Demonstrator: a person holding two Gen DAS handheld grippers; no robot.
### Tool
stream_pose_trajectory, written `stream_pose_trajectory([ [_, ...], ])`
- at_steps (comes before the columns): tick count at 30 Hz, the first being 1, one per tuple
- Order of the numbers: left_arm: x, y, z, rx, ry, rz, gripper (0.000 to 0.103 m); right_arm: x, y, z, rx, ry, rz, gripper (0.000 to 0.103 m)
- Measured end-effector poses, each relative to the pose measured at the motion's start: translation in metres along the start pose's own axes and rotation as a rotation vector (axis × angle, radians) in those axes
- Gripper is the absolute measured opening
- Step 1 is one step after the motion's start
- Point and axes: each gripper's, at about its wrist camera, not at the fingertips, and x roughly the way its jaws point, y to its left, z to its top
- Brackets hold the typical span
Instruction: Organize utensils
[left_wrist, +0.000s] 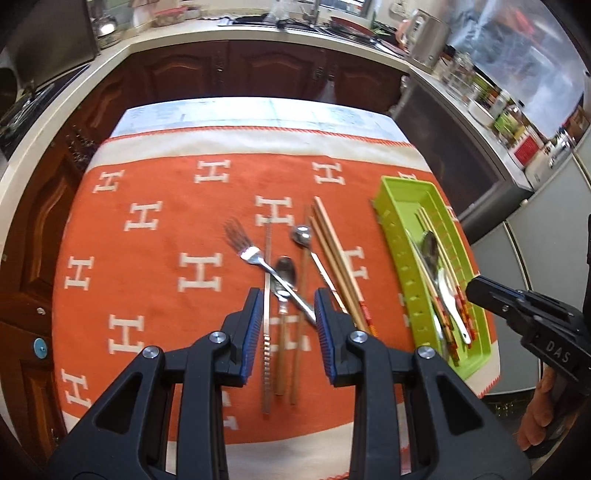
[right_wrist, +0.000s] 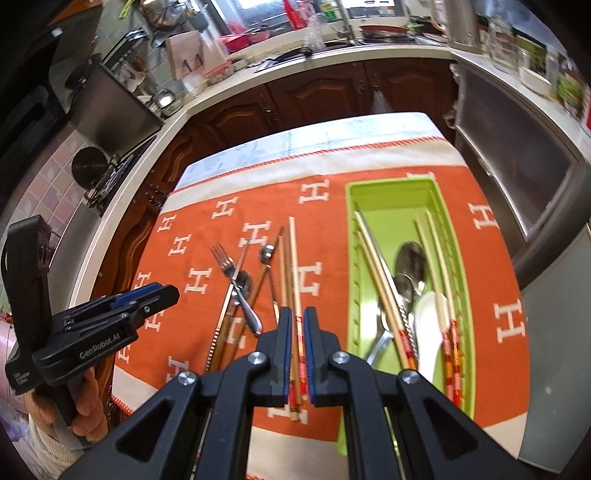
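Tray (left_wrist: 391, 221) right of loose utensils (left_wrist: 284, 273) — both on cloth (left_wrist: 147, 280)

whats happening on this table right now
A person holding a two-finger tool in each hand is sorting cutlery on an orange cloth. The long green plastic tray already holds spoons and chopsticks. A steel fork, spoons and more chopsticks lie loose on the cloth. The left tool hangs open above that pile, empty. The right tool looks nearly shut, nothing clearly gripped.
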Motion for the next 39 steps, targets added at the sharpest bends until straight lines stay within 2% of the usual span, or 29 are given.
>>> stream_pose_trajectory([
  [8,0.026,0.031,-0.002,-0.019,0.053,0.003,0.025,0.023,0.032,0.018,-0.064,0.033,0.034,0.007],
  [17,0.082,0.033,-0.021,0.001,0.157,-0.003,0.025,0.072,0.045,0.019,-0.059,0.113,0.057,0.008],
  [24,0.112,0.03,-0.023,0.03,0.196,0.01,0.025,0.097,0.043,0.014,-0.046,0.16,0.072,0.008],
  [39,0.131,-0.003,-0.017,0.141,0.151,0.12,0.025,0.119,0.038,0.009,-0.043,0.193,0.105,0.008],
])
